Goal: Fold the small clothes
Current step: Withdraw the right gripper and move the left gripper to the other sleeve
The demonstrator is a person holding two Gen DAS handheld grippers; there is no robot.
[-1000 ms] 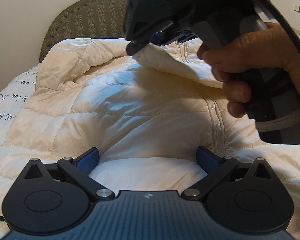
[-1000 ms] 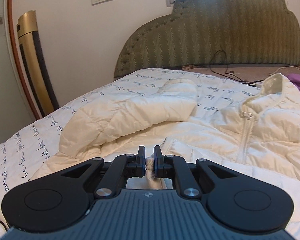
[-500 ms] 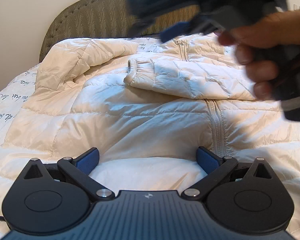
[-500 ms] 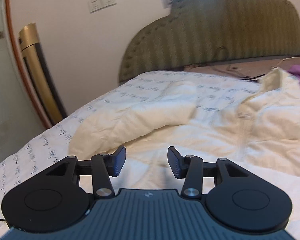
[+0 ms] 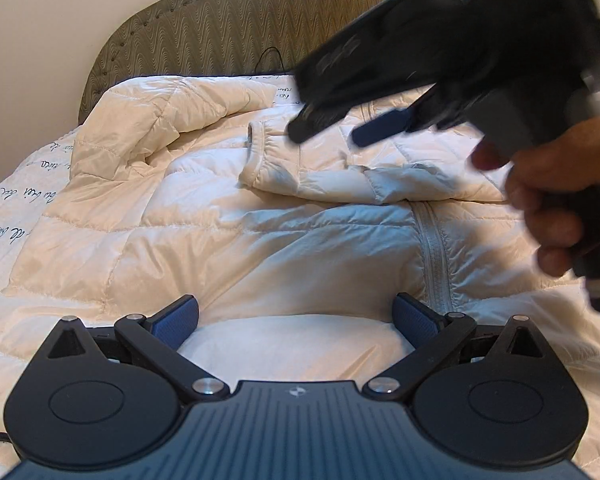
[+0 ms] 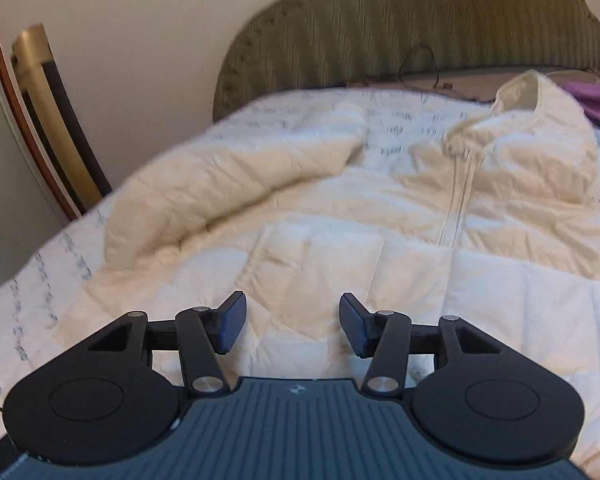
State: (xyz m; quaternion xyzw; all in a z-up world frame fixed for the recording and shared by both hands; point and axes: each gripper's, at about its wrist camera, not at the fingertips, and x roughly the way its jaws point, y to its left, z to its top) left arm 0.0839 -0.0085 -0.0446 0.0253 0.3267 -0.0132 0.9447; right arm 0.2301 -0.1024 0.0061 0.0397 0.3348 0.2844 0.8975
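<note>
Flat on bed: cream puffer jacket, sleeve folded across; both jaws apart, right jaws opening, empty.

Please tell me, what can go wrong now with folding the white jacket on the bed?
1. The sleeve folded across the jacket lies puffy and loose; it may slide back off.
2. The right gripper, its jaws opening with nothing between them, hangs just above that sleeve and could catch and drag it.
3. The other sleeve lies bunched at the far side, so the fold may come out uneven.
</note>
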